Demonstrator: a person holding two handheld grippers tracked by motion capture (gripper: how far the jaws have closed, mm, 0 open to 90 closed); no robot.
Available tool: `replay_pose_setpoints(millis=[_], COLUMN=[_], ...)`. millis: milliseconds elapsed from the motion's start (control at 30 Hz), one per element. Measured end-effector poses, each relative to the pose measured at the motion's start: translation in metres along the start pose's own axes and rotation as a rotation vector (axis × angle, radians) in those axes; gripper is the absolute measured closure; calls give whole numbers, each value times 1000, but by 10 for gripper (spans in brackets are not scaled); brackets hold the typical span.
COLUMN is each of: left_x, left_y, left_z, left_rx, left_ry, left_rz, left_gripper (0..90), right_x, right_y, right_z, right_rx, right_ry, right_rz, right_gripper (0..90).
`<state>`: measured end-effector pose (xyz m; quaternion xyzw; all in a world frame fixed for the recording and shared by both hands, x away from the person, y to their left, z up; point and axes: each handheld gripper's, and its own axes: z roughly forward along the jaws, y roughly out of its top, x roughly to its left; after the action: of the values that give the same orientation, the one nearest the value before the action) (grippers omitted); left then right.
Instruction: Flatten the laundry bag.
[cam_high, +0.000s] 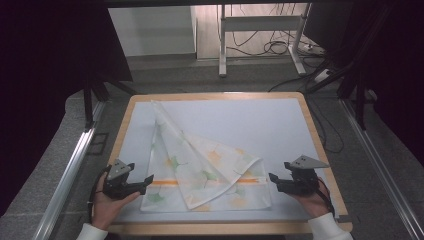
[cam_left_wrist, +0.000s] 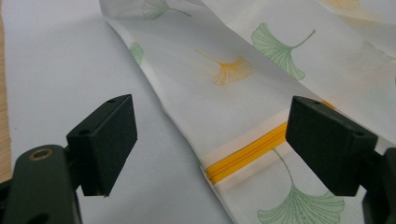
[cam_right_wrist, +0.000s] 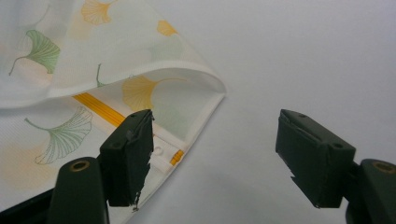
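Cloth (cam_high: 200, 165) between fingers (cam_left_wrist: 105, 144) (both spread)

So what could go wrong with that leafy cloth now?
1. The ginkgo-print cloth lies folded in loose layers, so a pinch from the right gripper, open beside the curled corner, might catch just one layer.
2. The left gripper is open at the cloth's other edge; pulling unevenly could drag the cloth crooked across the white mat.

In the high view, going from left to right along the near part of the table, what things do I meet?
left gripper → cloth with leaf print and orange stripe → right gripper → wooden table edge
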<state>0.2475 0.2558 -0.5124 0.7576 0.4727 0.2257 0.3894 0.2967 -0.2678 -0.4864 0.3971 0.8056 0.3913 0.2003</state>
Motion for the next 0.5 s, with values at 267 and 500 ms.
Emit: replay_pose_setpoints(millis=[267,500], left_x=[-4,-7], left_y=[0,-2], left_z=[-3,-6], left_rx=[-27,-61], left_ry=[0,29], left_rz=[-1,3], left_gripper=[181,195], right_x=[6,17], right_y=[7,14], right_z=[-1,1], right_rx=[-8,-21], right_ry=[29,48], right_rz=[10,-16], right_gripper=[281,280])
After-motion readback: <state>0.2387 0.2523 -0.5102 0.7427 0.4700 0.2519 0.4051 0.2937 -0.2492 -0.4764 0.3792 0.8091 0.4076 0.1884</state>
